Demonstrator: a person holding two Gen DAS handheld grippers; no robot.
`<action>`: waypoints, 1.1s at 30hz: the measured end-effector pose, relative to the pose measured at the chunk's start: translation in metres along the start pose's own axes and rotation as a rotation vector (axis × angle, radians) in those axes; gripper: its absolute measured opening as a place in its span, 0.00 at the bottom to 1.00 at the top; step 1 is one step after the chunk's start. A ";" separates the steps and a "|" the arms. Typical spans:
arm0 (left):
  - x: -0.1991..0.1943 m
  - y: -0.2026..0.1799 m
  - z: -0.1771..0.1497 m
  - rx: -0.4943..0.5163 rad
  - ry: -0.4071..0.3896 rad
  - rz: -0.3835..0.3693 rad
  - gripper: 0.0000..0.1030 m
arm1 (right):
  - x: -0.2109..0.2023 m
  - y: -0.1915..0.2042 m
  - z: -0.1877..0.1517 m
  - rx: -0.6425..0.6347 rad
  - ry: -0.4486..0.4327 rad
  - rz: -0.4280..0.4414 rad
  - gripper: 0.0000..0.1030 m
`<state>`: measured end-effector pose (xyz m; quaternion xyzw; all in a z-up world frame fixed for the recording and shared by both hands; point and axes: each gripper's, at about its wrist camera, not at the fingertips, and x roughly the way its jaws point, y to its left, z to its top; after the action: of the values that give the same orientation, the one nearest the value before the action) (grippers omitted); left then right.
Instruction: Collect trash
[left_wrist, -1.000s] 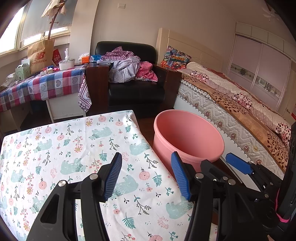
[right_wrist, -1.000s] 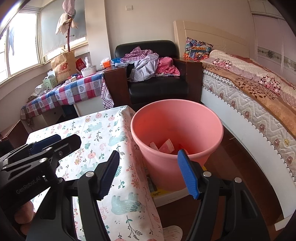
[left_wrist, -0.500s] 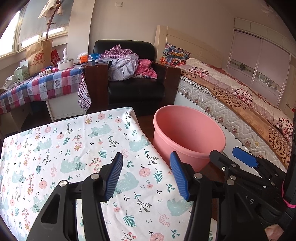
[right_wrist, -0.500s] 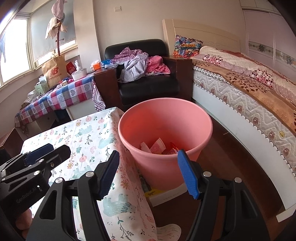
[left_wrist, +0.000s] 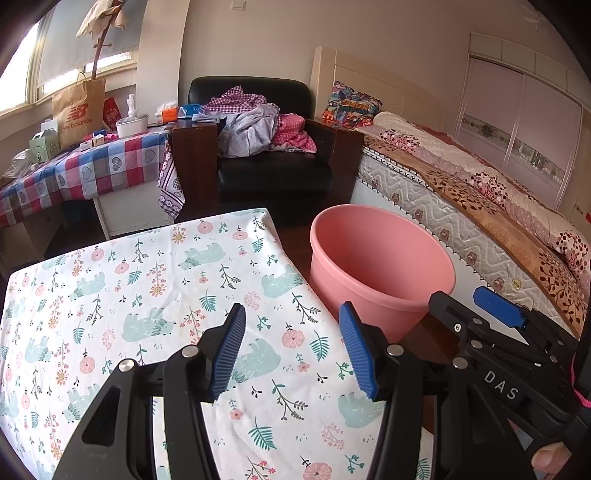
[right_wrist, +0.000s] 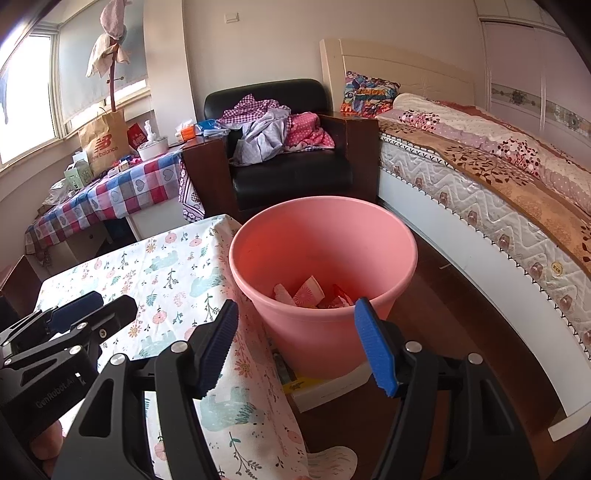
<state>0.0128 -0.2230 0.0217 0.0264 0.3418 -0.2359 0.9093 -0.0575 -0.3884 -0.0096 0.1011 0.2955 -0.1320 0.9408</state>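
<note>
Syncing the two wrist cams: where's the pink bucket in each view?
Left wrist: pink bucket right of centre, beside the floral tablecloth; its contents hidden.
Right wrist: pink bucket at centre, wrappers visible inside.
Shared landmark: black armchair piled with clothes, behind the bucket.

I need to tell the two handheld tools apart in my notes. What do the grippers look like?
Both are black frames with silver pivot bolts and blue ribbed pads on the fingers. The left gripper carries the white lettering GenRobot.AI on its side; the right gripper carries the letters DAS, with a pink cord beside it.
</note>
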 end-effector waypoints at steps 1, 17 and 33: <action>0.000 0.000 0.000 0.000 0.000 0.000 0.51 | -0.001 0.000 0.000 0.000 -0.003 -0.002 0.64; 0.004 -0.004 -0.006 0.006 0.013 -0.001 0.49 | 0.000 0.003 -0.002 -0.002 -0.001 0.001 0.64; 0.004 -0.001 -0.008 0.004 0.022 0.003 0.49 | 0.003 0.009 -0.003 -0.016 0.014 0.010 0.64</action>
<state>0.0101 -0.2240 0.0137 0.0312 0.3512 -0.2347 0.9059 -0.0538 -0.3796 -0.0131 0.0957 0.3026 -0.1243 0.9401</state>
